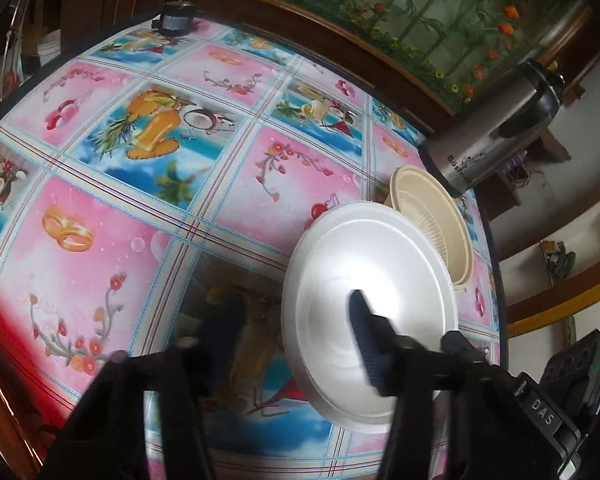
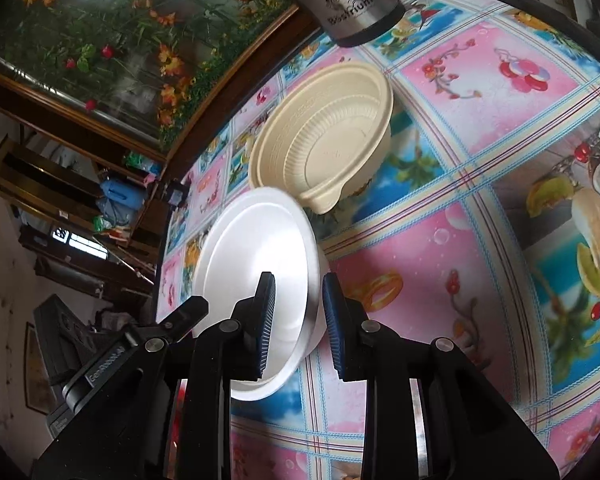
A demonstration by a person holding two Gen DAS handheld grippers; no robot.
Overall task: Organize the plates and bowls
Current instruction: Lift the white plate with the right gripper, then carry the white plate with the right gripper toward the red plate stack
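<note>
A white foam plate (image 1: 340, 280) is tilted over the patterned tablecloth. My right gripper (image 2: 299, 284) is shut on the near rim of the plate (image 2: 252, 248), one pad on its top face and one under it. My left gripper (image 1: 292, 308) is open. Its right finger (image 1: 366, 344) lies over the plate's top, while its blurred left finger (image 1: 224, 332) stands clear of the rim. Just behind the plate sit beige ribbed bowls (image 1: 432, 220), nested and tipped (image 2: 324, 136).
A steel thermos (image 1: 488, 132) stands behind the bowls near the table's edge (image 2: 352, 4). A small dark jar (image 1: 176, 20) sits at the far edge. The flowered tablecloth (image 1: 148, 208) stretches left of the plate. The right gripper's body (image 1: 556, 408) is close by.
</note>
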